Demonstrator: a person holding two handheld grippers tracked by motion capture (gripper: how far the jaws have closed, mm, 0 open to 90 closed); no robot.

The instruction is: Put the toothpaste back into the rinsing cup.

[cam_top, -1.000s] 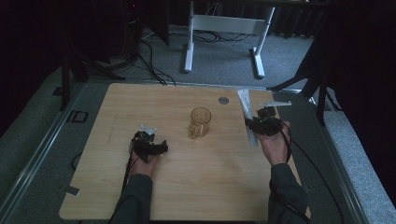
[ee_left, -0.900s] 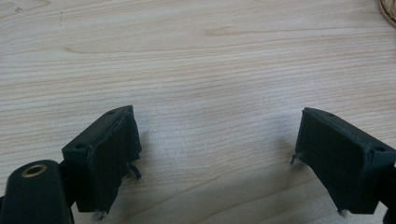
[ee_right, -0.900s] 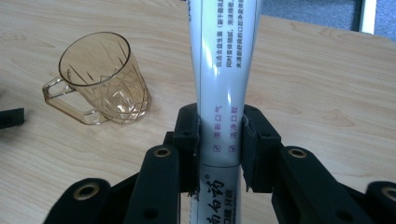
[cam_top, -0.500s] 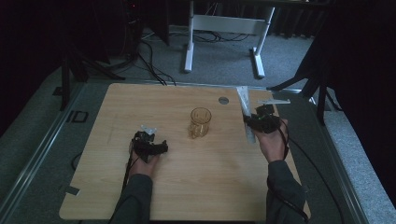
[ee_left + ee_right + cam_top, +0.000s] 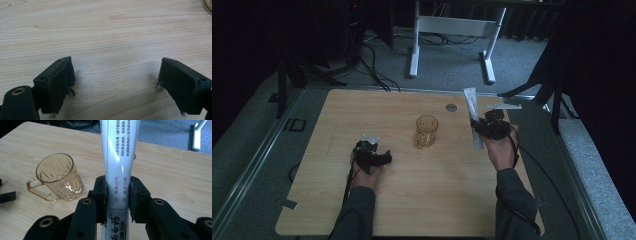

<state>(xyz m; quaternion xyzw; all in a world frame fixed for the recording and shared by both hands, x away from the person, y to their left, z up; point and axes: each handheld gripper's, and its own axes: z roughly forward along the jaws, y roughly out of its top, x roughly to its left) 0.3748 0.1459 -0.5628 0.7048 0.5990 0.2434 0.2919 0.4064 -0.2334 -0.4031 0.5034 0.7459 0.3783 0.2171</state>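
An amber glass mug [image 5: 426,131] [image 5: 58,178] with a handle stands upright near the middle of the wooden table [image 5: 422,200]. My right gripper [image 5: 484,127] [image 5: 118,192] is shut on a white toothpaste tube [image 5: 473,117] [image 5: 119,162], which stands between the black pads and runs up past them, to the right of the mug. My left gripper [image 5: 374,157] [image 5: 115,82] rests low over bare wood at the left of the mug, jaws wide apart with nothing between them; the mug's rim [image 5: 208,5] shows at the top right corner.
A small round grey disc [image 5: 451,107] lies near the table's far edge. A white stand's legs [image 5: 452,45] and cables sit on the floor beyond the table. Dark metal rails run along both sides of the table.
The right gripper with the tube has shifted slightly; the left gripper and the mug stayed where they were.
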